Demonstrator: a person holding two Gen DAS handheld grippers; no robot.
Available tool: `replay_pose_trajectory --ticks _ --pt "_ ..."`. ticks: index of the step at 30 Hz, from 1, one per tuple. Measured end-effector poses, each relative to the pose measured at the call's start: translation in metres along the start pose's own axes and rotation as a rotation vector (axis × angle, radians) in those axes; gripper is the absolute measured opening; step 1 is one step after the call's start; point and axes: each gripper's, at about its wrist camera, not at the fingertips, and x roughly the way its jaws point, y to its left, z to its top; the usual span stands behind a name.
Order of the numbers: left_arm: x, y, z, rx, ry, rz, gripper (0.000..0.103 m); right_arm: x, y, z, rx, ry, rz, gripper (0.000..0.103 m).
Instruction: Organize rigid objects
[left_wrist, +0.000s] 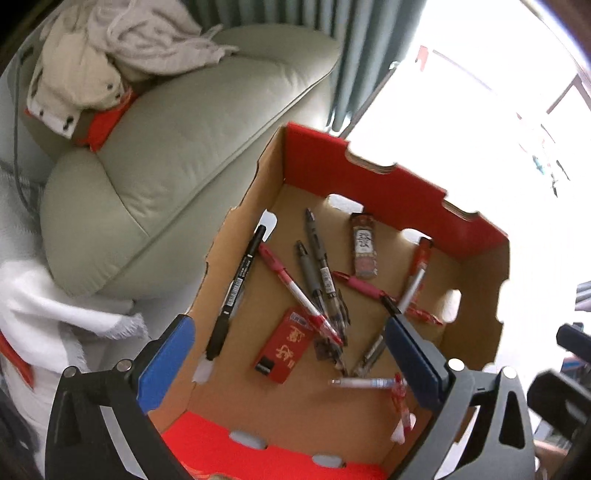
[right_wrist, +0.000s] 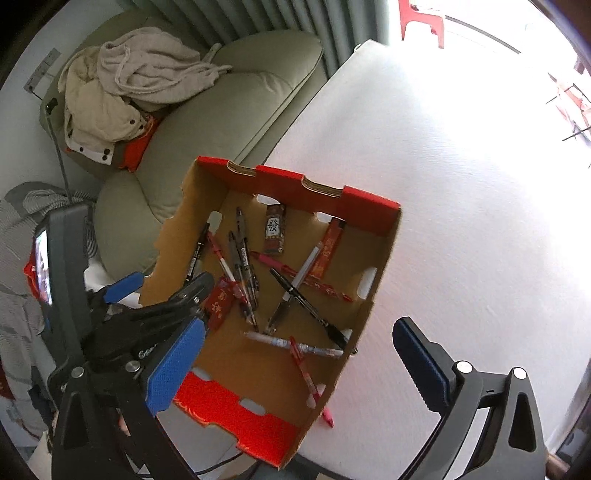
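A cardboard box (left_wrist: 476, 280) with red rims lies open; it also shows in the right wrist view (right_wrist: 384, 243) at the left edge of a white table (right_wrist: 461, 221). Inside lie several pens, a black marker (left_wrist: 236, 288), a red packet (left_wrist: 284, 343) and a brown packet (left_wrist: 364, 251). My left gripper (left_wrist: 284, 339) is open and empty above the box's near end. My right gripper (right_wrist: 295, 350) is open and empty over the box's near right corner. The left gripper (right_wrist: 162, 295) shows at the box's left wall in the right wrist view.
A grey-green sofa (left_wrist: 177, 147) with a heap of beige clothes (left_wrist: 110, 48) stands left of the box. A white cloth (left_wrist: 55, 306) hangs below it. One pink pen (right_wrist: 327, 415) lies on the table outside the box's near right wall. Bright window light washes out the right side.
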Motion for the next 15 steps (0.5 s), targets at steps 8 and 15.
replay_pose_trajectory --ticks 8,15 --pt "-0.032 -0.005 -0.014 0.015 0.011 -0.027 0.102 -0.022 0.005 -0.012 -0.007 -0.045 -0.033 0.103" --pt "-0.037 -0.003 -0.020 0.007 0.030 -0.028 0.102 -0.029 0.006 -0.015 -0.023 -0.063 -0.043 0.103"
